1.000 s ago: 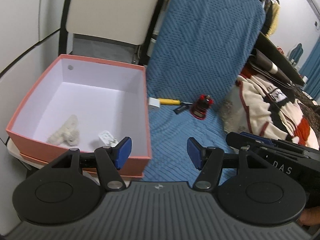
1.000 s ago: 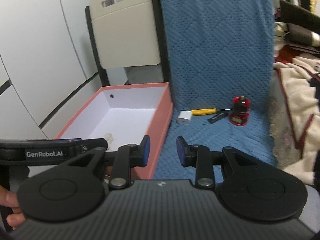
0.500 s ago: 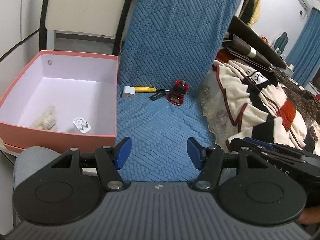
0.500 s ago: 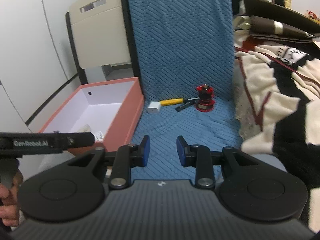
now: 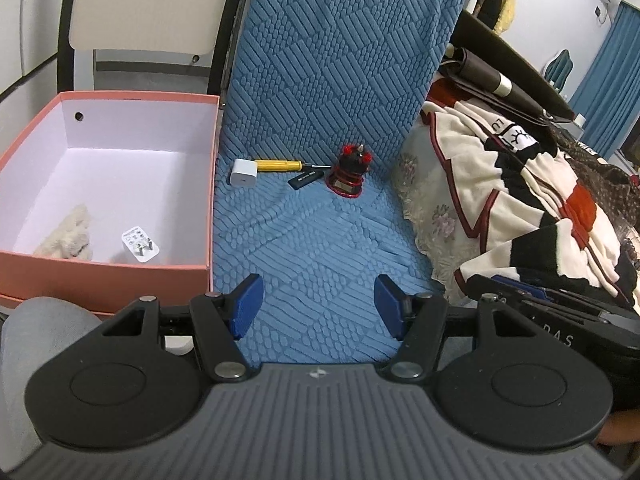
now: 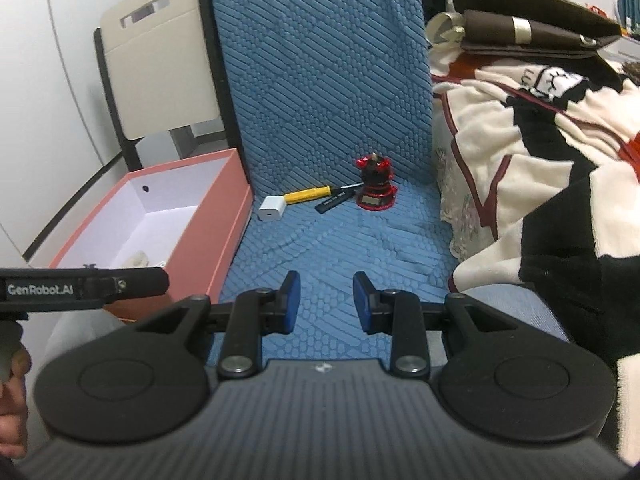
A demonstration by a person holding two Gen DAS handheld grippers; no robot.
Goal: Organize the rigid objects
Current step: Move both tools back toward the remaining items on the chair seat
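1. White charger cube [image 5: 243,172], port face outward: on the blue textured cover [image 5: 320,256], just right of the pink box [image 5: 104,270] and touching the butt of the yellow-handled screwdriver [image 5: 280,165].
2. Yellow-handled screwdriver: lies flat behind the cube, its dark shaft pointing away from the box toward the figurine.
3. Black stick [image 5: 306,179], small white print too fine to read: just beyond the screwdriver from the box, beside the figurine.
4. Red-and-black figurine [image 5: 350,172] on a round base: upright, farthest from the box in the row.
5. Pink box, white inside, open top: holds a white plug adapter [image 5: 140,243], prongs up, and a beige fluffy item [image 5: 66,236] near its front wall.
6. Left gripper [image 5: 316,306]: blue pads spread wide, holding nothing, over the cover just right of the box's front corner.
7. Right gripper [image 6: 322,300]: pads parted by a narrower gap, empty, touching nothing, farther right of the box.
8. Writing: "GenRobot.AI" on the left gripper's body in the right wrist view; "DAS" on the right one's in the left.
9. Patterned blanket [image 5: 520,200]: heaped beyond the cover's far edge from the box.
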